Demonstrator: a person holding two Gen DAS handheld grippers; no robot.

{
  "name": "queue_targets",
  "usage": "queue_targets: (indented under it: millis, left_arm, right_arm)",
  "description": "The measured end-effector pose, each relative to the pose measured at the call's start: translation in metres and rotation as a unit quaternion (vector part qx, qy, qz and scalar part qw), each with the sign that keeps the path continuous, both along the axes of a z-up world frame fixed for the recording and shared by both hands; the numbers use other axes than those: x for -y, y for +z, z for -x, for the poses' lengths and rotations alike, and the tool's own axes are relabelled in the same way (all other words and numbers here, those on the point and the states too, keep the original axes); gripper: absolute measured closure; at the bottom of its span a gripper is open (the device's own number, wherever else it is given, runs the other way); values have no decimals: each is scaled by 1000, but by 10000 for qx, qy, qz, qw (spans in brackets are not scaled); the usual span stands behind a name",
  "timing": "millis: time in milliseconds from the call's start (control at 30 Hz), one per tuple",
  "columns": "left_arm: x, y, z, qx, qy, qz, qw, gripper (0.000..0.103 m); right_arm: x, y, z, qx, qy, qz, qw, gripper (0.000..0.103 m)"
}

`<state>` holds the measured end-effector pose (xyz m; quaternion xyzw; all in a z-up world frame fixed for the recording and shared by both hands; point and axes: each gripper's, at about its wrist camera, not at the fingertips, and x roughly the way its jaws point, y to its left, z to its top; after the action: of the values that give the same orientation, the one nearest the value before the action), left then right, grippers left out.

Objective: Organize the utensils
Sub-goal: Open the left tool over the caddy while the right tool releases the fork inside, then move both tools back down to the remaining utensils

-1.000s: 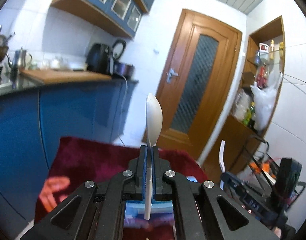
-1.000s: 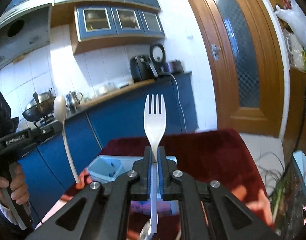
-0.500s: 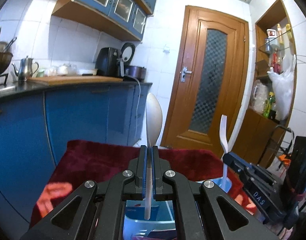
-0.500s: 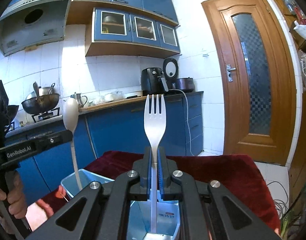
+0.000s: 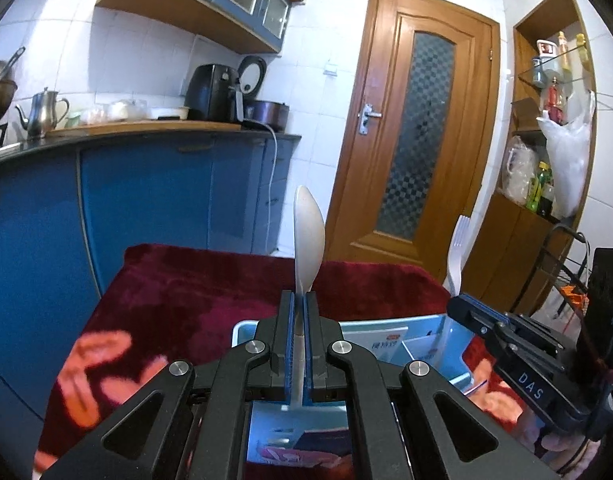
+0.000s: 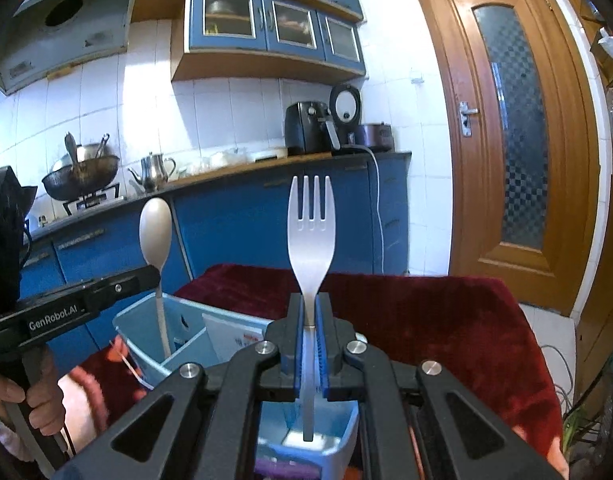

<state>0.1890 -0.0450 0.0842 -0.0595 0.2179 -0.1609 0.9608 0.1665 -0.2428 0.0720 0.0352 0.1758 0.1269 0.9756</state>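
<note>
The left claw (image 5: 300, 304) is clamped tight on the handle of a white plastic spoon (image 5: 308, 240), which stands upright with its bowl on top. The right claw (image 6: 311, 304) is pinched likewise on the handle of a white plastic fork (image 6: 311, 228), tines up. Both handles hang down into a light blue divided utensil holder (image 6: 146, 316) that sits on the dark red cloth (image 6: 426, 312) covering the desk, near its front edge. In the right wrist view the spoon's handle drops into the holder's left compartment and the fork's into the compartment nearest the camera.
</note>
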Motion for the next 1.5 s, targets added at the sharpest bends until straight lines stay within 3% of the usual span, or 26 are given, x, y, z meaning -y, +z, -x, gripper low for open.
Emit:
queue_targets:
  millis: [133,200,700,1000,1267,1500]
  left_arm:
    - [-2,-3,0,-199,-57,26,9998,82]
    - [-2,-3,1,-259,-61,4,9996,76]
    - [-14,26,43,-176,-192,-27,9997,72]
    - [-23,40,85,-134,-222,-252,9993,72]
    - [-33,34,114,-435,-177,-398,9981,71]
    - [-41,12,124,-968,-205,-376,9944,71]
  right_arm:
    - [0,1,5,-104,-83,-7,9999,79]
    - [-1,2,8,-116,-107,23,9999,78]
    - [0,34,60,-121,-280,-73,9995,78]
    - [-5,49,101,-317,-390,-168,9986,78]
    - [-11,35,127,-745,-391,-257,9961,78]
    - [-11,16,140,-1172,-437,-364,9915,78]
